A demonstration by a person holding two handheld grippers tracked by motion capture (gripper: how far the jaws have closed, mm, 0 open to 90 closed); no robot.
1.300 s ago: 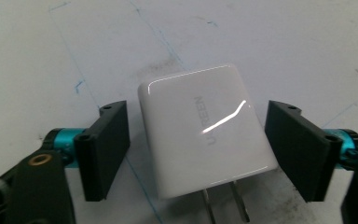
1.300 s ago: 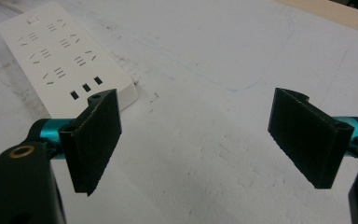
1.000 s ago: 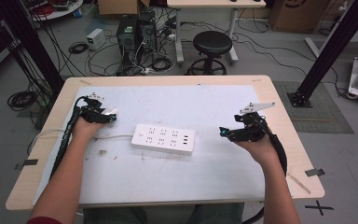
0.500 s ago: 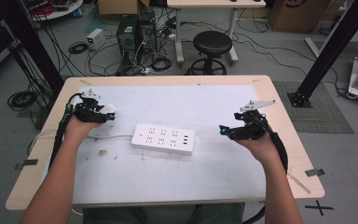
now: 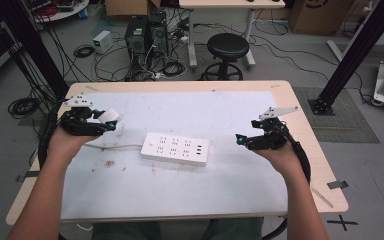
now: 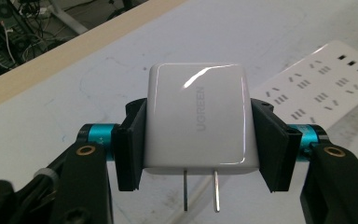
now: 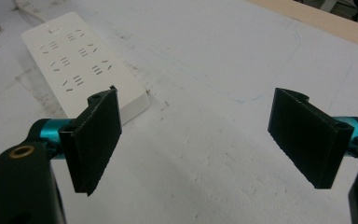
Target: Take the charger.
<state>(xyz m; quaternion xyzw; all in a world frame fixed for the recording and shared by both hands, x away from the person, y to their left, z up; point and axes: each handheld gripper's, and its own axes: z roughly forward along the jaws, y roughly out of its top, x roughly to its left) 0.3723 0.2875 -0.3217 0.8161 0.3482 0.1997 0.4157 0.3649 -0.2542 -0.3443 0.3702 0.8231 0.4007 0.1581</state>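
White charger (image 6: 198,116) clamped in left claw (image 6: 198,140); right claw (image 7: 209,140) gapes.

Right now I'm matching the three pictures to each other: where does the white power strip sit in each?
High view: power strip at table centre, between both grippers.
Left gripper view: upper right, behind the held charger.
Right gripper view: upper left.
Shared landmark: its socket holes.
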